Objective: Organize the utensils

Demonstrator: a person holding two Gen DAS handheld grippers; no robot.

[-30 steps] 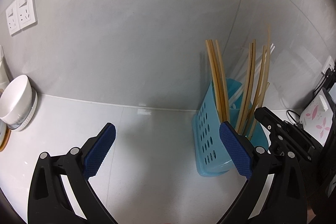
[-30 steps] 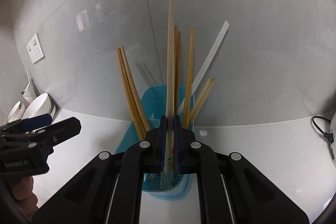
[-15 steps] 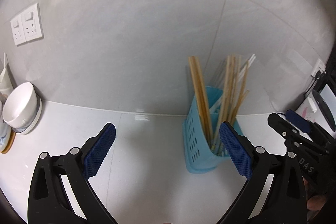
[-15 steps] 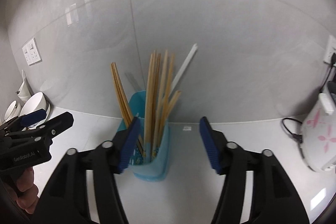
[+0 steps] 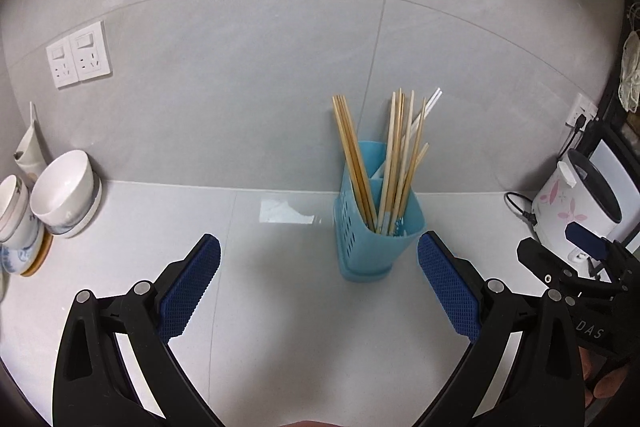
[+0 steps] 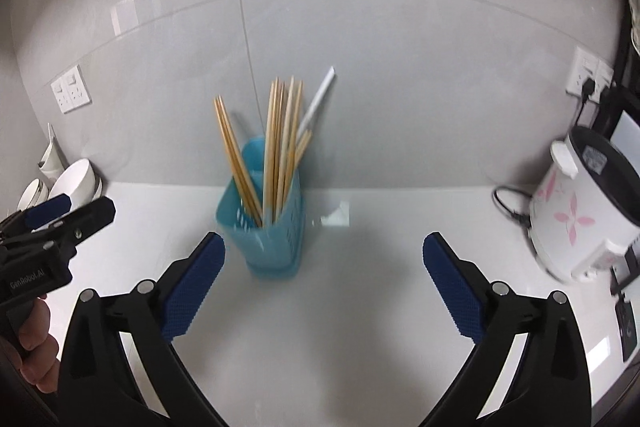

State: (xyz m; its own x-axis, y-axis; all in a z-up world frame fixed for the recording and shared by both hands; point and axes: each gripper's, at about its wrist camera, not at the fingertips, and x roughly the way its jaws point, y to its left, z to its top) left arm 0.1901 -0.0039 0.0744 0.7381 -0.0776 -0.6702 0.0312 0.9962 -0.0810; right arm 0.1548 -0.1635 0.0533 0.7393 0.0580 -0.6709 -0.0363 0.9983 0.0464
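While gaping, both tools empty

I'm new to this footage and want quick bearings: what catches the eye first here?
A blue perforated holder stands on the white counter by the grey tiled wall, bristling with wooden chopsticks and one white pair. Both grippers are open and empty: the left gripper frames the holder, while the right gripper sits just right of it. White bowls are stacked far left, a flowered rice cooker far right.
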